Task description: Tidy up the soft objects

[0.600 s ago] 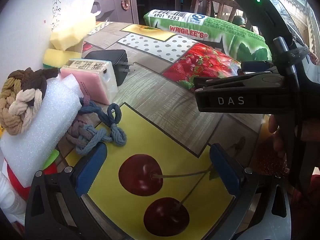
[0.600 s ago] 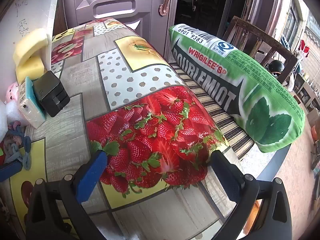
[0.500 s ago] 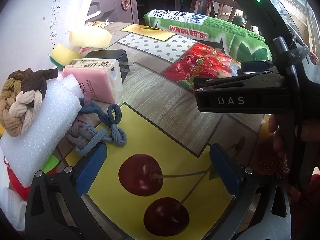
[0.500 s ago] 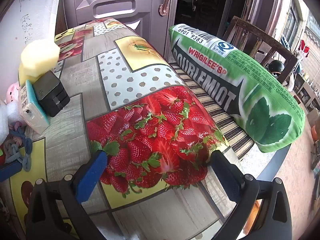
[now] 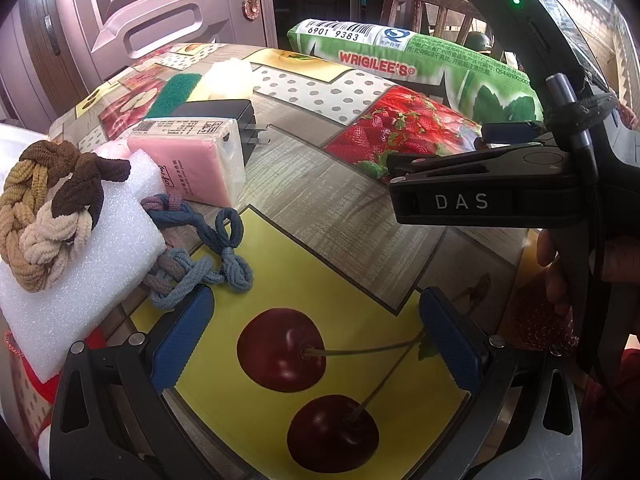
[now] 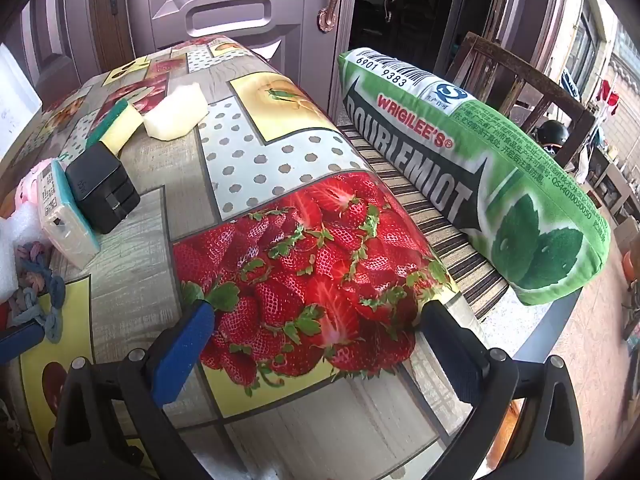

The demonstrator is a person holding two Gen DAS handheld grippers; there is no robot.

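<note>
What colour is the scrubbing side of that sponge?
Dark green, on a yellow sponge; clearest in the right wrist view.

The white foam block runs off the left wrist view's left edge, covering most of something red beneath it. The pink pack hides the charger's lower body, and its print (small characters) is unreadable. The right gripper hides the table behind it.
</note>
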